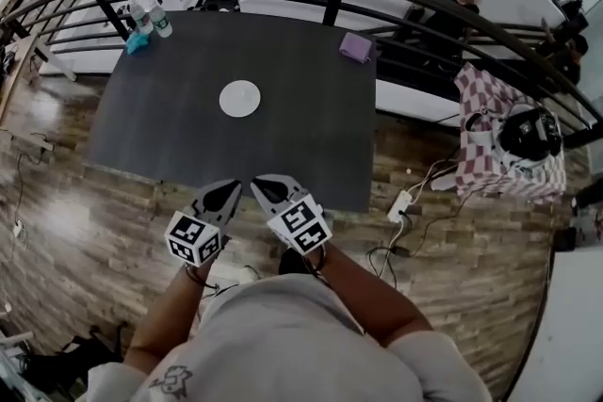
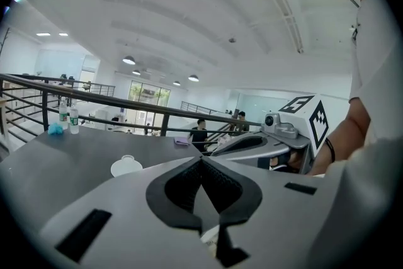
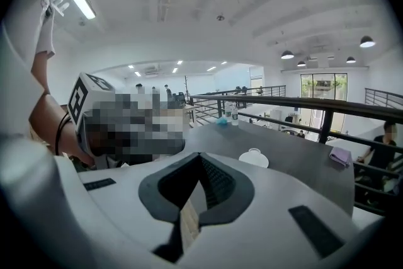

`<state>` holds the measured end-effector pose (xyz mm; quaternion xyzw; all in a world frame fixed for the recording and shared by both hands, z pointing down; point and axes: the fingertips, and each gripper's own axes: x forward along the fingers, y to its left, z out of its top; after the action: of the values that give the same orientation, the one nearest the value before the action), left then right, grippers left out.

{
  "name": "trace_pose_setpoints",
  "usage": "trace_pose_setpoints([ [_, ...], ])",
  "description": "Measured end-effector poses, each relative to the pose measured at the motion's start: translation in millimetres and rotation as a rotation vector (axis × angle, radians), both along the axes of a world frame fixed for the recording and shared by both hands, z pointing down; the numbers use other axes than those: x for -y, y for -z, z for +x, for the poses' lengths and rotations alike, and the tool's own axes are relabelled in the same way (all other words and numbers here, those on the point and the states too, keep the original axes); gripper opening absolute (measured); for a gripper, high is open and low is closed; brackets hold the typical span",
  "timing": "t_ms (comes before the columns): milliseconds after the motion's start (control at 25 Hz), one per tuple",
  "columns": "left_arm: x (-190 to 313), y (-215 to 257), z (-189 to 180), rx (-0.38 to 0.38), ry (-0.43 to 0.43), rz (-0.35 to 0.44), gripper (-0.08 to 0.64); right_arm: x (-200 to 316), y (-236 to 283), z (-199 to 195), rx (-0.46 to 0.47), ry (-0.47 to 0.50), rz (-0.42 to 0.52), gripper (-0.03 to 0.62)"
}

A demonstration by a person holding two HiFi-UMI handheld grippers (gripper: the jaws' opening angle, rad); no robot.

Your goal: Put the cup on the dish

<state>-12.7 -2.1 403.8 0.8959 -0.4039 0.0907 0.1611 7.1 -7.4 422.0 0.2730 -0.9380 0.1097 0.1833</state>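
**Tools shut and parked; cup apparently on the dish already**

Widest of all, a dark grey square counter (image 1: 160,132), backed against a curved black metal railing (image 1: 333,7), probably to guard its far edge above the hall below. Clutter only at the far corners: two clear plastic water bottles (image 1: 160,22) and a crumpled teal cloth (image 1: 137,42) at the left, a small purple pad (image 1: 356,46) at the right. Leaves the middle bare as working room.

Off to the right, on the wooden floor, a red-and-white checked cover (image 1: 490,141) draped over something bulky, with a round black object on top. Too unclear to name further.

Close to the body, the white left tool (image 1: 231,188) and the white right tool (image 1: 262,186), side by side just short of the counter's near edge, tips angled toward each other. Jaws pressed together on both, nothing between the pads. Reads as a rest pose: no reach, no load, well apart from the crockery.

Mid-counter, a round white dish (image 1: 226,99), alone and open to approach from either side.

Smallest, a low white cup (image 3: 254,150), seemingly upright on the middle of that dish in both tool views, too small in the head view to separate from it. No second cup anywhere in sight. By that reading, placement looks done, hence the idle tools.
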Motion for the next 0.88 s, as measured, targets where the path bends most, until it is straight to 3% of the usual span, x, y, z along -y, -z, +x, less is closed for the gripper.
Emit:
trace_pose_setpoints([
  [600, -153.8, 18.8, -61.6, -0.008, -0.113, 0.046, 0.008, -154.9, 38.7, -56.4, 0.043, -0.152, 0.078, 0.012],
  [880, -164.5, 39.0, -63.0, -0.016, -0.114, 0.063, 0.008, -168.0, 44.7, -62.8, 0.036, -0.148, 0.064, 0.012],
])
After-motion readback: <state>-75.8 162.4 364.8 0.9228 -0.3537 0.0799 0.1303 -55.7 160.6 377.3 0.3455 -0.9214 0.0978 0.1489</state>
